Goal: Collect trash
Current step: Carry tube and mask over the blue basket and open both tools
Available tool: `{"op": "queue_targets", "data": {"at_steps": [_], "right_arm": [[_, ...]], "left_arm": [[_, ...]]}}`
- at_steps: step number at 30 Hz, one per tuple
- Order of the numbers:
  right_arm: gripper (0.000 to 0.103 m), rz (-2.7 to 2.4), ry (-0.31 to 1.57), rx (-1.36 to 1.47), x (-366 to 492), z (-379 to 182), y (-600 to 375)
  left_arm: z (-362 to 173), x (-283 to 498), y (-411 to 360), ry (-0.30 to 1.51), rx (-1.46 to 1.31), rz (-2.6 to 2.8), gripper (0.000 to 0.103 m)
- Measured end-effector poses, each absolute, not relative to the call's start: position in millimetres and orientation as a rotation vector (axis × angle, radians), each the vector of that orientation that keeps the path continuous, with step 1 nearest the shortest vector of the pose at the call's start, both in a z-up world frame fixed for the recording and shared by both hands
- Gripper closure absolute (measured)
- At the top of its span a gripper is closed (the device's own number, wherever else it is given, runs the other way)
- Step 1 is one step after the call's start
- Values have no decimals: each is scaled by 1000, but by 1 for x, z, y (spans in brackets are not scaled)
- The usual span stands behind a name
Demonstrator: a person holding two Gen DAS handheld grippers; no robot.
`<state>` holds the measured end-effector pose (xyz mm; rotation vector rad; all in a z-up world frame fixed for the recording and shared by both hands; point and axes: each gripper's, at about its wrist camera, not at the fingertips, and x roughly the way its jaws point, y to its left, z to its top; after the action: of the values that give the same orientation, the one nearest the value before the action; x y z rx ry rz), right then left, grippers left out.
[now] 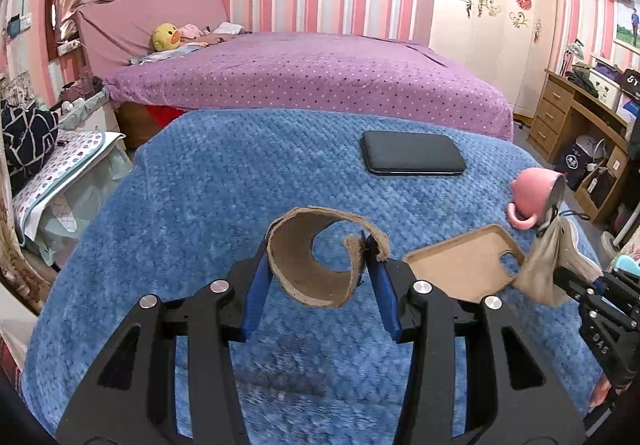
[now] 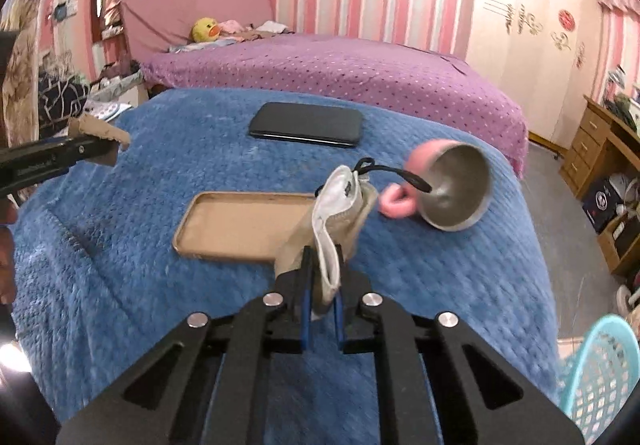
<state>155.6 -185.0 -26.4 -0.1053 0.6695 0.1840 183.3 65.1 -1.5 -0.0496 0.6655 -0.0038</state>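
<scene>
Left wrist view: left gripper (image 1: 320,265), jaws half spread, pinches a torn cardboard tube (image 1: 320,265) over the blue blanket (image 1: 160,205). Rightward, right gripper (image 2: 322,285), jaws nearly closed, clamps a crumpled beige pouch (image 2: 332,221). Both pieces seem collected; next comes carrying them to the turquoise basket (image 2: 600,373).

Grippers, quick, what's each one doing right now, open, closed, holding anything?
Left gripper: closed on a curled cardboard tube.
Right gripper: shut on a small beige pouch with a black cord.
</scene>
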Motion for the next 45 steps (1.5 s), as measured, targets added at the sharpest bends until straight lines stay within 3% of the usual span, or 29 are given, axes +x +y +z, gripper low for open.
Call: {"op": "queue_targets", "data": {"at_steps": [45], "right_arm": [[94, -44, 577, 164, 55, -19, -424]], "left_arm": [[-30, 129, -157, 660, 122, -291, 58]]}}
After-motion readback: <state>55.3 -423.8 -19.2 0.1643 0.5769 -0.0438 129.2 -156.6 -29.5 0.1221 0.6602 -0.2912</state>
